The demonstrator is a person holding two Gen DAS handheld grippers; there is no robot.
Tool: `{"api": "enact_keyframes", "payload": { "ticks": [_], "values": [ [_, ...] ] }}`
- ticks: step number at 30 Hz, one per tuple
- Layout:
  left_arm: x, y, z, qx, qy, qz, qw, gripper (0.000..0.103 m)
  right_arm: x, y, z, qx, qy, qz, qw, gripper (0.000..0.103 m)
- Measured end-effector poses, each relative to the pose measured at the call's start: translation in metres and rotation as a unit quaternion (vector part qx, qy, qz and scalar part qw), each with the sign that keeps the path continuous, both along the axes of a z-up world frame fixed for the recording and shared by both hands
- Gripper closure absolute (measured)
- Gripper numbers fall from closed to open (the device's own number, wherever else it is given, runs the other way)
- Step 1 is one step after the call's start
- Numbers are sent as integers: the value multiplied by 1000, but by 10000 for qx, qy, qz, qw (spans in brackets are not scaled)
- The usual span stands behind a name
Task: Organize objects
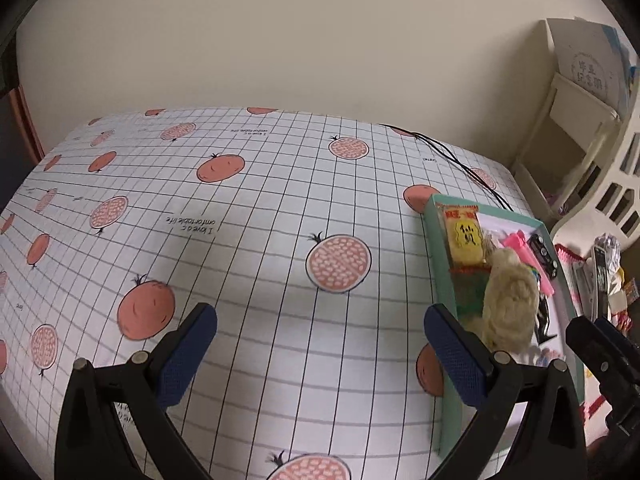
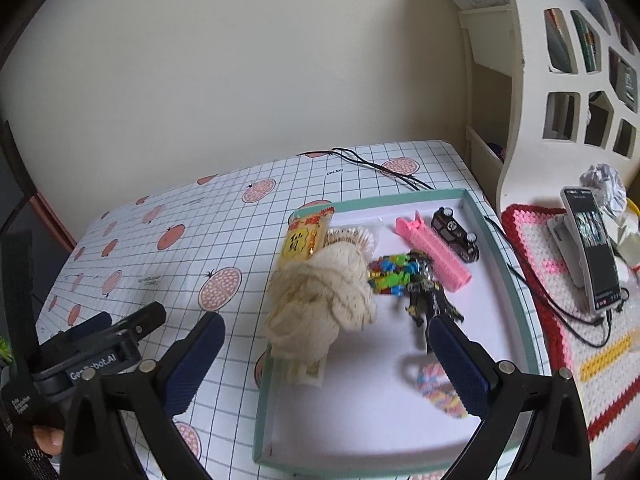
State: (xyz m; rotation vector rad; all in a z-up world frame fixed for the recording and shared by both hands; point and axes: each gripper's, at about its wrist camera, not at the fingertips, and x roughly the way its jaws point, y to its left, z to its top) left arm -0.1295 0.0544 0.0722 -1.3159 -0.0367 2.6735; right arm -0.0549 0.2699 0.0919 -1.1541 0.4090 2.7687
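A shallow green-rimmed box (image 2: pixel 502 248) with a white floor sits on the right of the table; it also shows in the left wrist view (image 1: pixel 434 248). In it lie a cream crocheted bundle (image 2: pixel 320 300) (image 1: pixel 510 300), a yellow snack pack (image 2: pixel 306 236) (image 1: pixel 464 236), a pink hair roller (image 2: pixel 434 254), a black toy car (image 2: pixel 456 234), colourful clips (image 2: pixel 390 274), a dark figurine (image 2: pixel 430 300) and a pastel braided ring (image 2: pixel 438 390). My right gripper (image 2: pixel 328 364) is open and empty above the box's near half. My left gripper (image 1: pixel 320 356) is open and empty over the tablecloth, left of the box.
The table carries a grid cloth with pomegranate prints (image 1: pixel 224 240). A black cable (image 2: pixel 376 168) lies at its back. A white shelf unit (image 2: pixel 560 80) stands at the right. A phone on a stand (image 2: pixel 592 244) and crumpled paper (image 2: pixel 604 184) sit on a crocheted mat (image 2: pixel 540 240).
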Motion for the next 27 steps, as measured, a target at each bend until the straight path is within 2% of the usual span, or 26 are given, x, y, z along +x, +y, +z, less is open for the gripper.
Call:
{"api": "enact_keyframes", "payload": {
  "ticks": [5,11,19,23,27],
  "values": [
    [21,-3,-1,90,11,-79,9999,0,16,-8,-1,37,8,-23,10000,0],
    [48,-6,-4,-68,146,-197,9997,0,36,-18,-4,64,62,-8,10000,0],
    [71,-22,-16,-27,74,-127,9999,0,59,-25,-23,-113,14,-98,9999,0],
    [85,-22,-20,-187,166,-200,9995,0,70,-28,-31,-118,5,-161,9998,0],
    [95,-26,-26,-182,115,-228,9995,0,81,-30,-37,-138,38,-212,9997,0]
  ]
}}
